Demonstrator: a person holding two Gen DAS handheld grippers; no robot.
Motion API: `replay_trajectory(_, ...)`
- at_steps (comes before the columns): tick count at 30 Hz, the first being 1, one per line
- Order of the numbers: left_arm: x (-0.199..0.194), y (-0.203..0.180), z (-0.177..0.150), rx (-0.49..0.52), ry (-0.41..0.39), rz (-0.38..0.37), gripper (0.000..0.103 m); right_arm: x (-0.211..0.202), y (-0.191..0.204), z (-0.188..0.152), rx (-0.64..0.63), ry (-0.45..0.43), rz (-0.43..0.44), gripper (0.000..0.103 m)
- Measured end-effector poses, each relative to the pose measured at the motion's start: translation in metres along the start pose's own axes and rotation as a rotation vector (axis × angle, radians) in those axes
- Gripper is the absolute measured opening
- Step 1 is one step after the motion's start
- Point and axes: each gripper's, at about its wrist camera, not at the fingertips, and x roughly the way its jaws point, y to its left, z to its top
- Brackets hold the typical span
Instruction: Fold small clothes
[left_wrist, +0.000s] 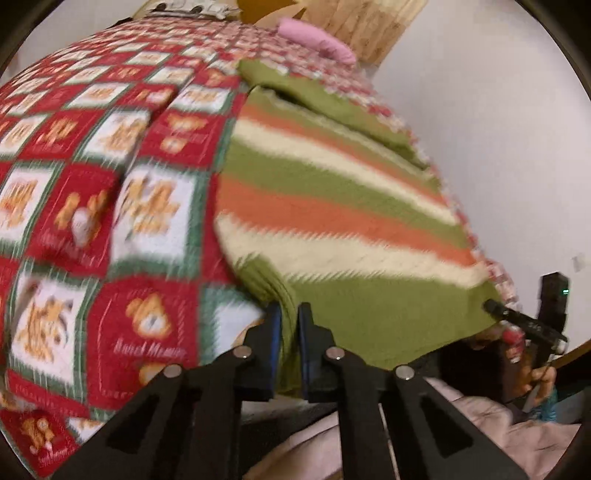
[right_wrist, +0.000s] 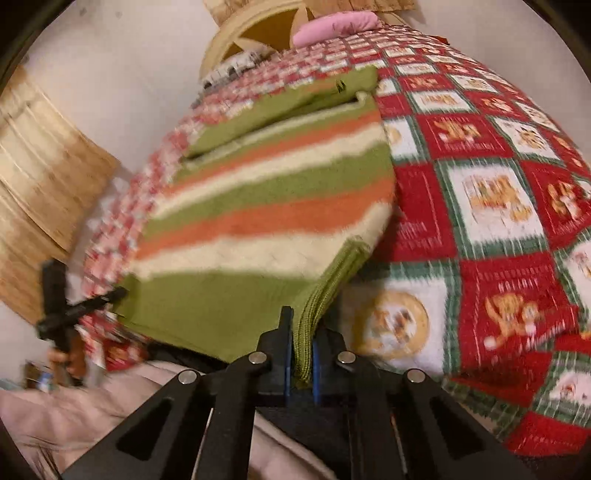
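The green, orange and cream striped knitted sweater (left_wrist: 332, 206) is spread on the bed's red checked holiday blanket (left_wrist: 92, 184). Its near green hem is pinched at each corner by the left tongs (left_wrist: 290, 317) and right tongs (right_wrist: 301, 328), both clamped on the cloth, so that the hem can be lifted evenly for a fold.

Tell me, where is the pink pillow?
The pink pillow lies at the bed's far end in both views, on the red checked blanket, beyond the striped sweater.

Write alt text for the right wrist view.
The right gripper is shut on the near green hem of a striped sweater lying on a red checked blanket. The left gripper meets the hem's other corner.
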Motion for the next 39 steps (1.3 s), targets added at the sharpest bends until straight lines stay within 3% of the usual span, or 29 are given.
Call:
replay_trajectory(5,0.001,-0.019,0.046,0.034,-0.039,-0.05,0.008,-0.011,0.0,0.047,0.079,-0.092,0.16,0.007)
replay_trajectory(8,0.009,-0.024,0.077,0.041,-0.067,-0.063,0.008,0.001,-0.002,0.08,0.091,-0.127,0.146,0.007)
replay_trajectory(11,0.023,-0.024,0.107,0.038,-0.082,-0.022,0.008,0.025,-0.012,0.109,0.126,-0.13,0.108,0.007)
replay_trajectory(16,0.009,-0.012,0.125,0.101,-0.13,0.032,0.011,0.067,-0.037,0.131,0.172,-0.102,0.005,0.007)
replay_trajectory(20,-0.014,0.016,0.109,0.179,-0.149,0.082,0.026,0.09,-0.052,0.132,0.223,-0.1,0.016,0.007)
replay_trajectory(23,-0.014,0.029,0.091,0.261,-0.102,0.113,0.038,0.089,-0.051,0.134,0.219,-0.103,0.011,0.007)
replay_trajectory(27,0.001,0.026,0.07,0.344,-0.002,0.041,0.055,0.087,-0.05,0.133,0.208,-0.103,-0.002,0.007)
replay_trajectory(29,0.014,0.015,0.066,0.378,0.007,0.038,0.069,0.088,-0.048,0.133,0.204,-0.104,-0.01,0.007)
replay_trajectory(30,0.021,0.01,0.068,0.39,-0.004,0.044,0.072,0.088,-0.047,0.133,0.201,-0.104,-0.016,0.007)
replay_trajectory(34,0.046,0.001,0.077,0.357,-0.034,-0.007,0.07,0.089,-0.044,0.133,0.196,-0.106,-0.034,0.007)
replay_trajectory(35,0.051,0.001,0.079,0.343,-0.041,-0.029,0.062,0.089,-0.043,0.132,0.196,-0.106,-0.036,0.007)
replay_trajectory(36,0.054,0.0,0.079,0.338,-0.044,-0.041,0.045,0.09,-0.043,0.133,0.197,-0.106,-0.036,0.007)
replay_trajectory(38,0.062,-0.003,0.076,0.337,-0.039,-0.043,0.028,0.09,-0.042,0.133,0.192,-0.106,-0.036,0.007)
replay_trajectory(39,0.063,-0.003,0.073,0.333,-0.048,-0.037,0.026,0.09,-0.042,0.132,0.188,-0.107,-0.036,0.007)
